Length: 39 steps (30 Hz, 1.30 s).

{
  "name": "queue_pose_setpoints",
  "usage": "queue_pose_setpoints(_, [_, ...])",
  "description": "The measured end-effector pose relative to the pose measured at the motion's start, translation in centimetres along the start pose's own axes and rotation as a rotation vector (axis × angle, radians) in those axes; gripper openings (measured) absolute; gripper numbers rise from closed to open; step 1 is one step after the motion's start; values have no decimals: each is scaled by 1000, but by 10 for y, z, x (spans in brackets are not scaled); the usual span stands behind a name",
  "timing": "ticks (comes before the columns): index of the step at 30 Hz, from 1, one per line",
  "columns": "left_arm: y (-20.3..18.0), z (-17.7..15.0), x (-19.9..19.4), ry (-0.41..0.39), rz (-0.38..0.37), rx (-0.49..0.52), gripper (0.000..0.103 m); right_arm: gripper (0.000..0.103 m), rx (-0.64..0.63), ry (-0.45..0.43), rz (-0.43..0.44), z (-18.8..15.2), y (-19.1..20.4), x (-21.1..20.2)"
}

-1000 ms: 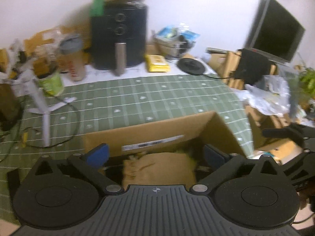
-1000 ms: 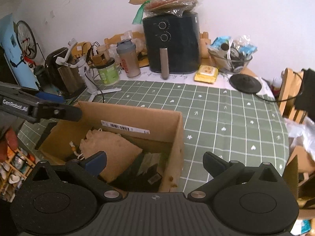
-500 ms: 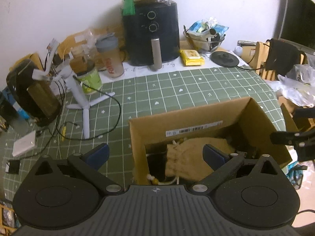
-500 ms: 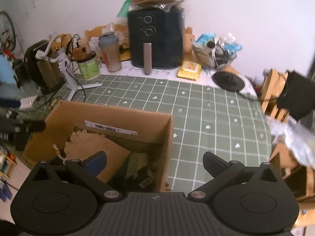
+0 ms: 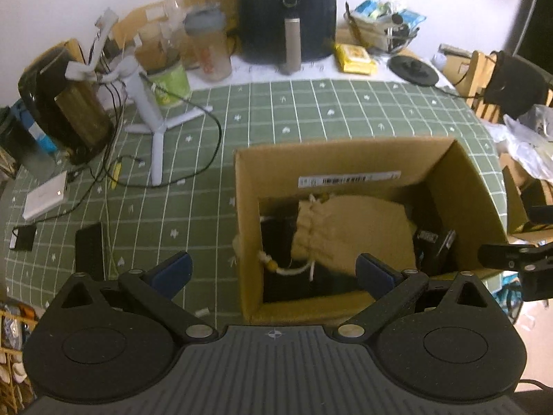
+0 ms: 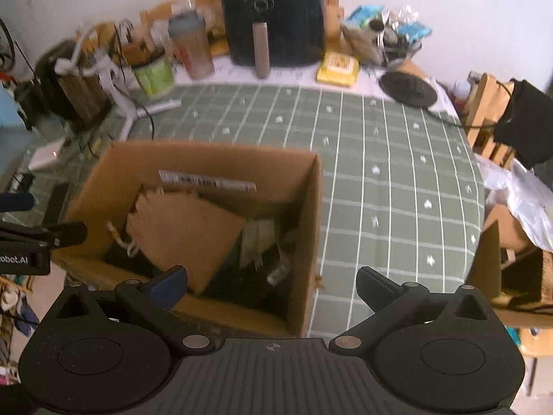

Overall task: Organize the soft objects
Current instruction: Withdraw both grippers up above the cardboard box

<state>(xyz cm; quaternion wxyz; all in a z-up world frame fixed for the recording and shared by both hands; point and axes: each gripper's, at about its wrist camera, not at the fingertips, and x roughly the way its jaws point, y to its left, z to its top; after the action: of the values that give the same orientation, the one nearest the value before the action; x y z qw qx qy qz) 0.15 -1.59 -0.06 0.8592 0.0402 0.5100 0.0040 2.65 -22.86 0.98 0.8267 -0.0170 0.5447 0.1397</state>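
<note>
Hovering above the table edge, both grippers look down into one open cardboard box (image 5: 345, 159) on the green checked cloth (image 5: 311, 110).

Left to right, left wrist view:
- Left gripper (image 5: 273, 269): jaws spread wide, nothing between them. Its left finger sits over bare cloth, its right over the box mouth.
- One tan drawstring pouch (image 5: 349, 231) lies inside the box, neck toward the left wall, beaded cord trailing down.
- Dark items under and right of the pouch; count unclear, too blurred to name.
- Right gripper (image 6: 273, 283): jaws likewise wide apart, empty. Its own view has it over the box's near right corner and the cloth beside it.

Right wrist view adds a pale, fringed cloth piece (image 6: 257, 242) beside the pouch, inside the box.

Counts: boxes 1; tan pouches 1; pale cloth 1; grippers 2, neither holding anything.

Judgement on the step: soft things lie in the box, none loose on the cloth nearby. That fits a box just filled, or a box about to be emptied and sorted. The pictures do not settle which, so no next move can be named with confidence. Either way, the pouch is limp and would sag if pinched at one end.
</note>
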Motion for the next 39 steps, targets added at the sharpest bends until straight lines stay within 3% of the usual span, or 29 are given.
queue_pose_setpoints(18, [-3,-16,11,154,-73,-18,103,103,-49,175,-100,-18,14,14])
queue_pose_setpoints(39, [-6,-14,10,159,-78,-38,103,103,-43,204,-115,-23,11,16])
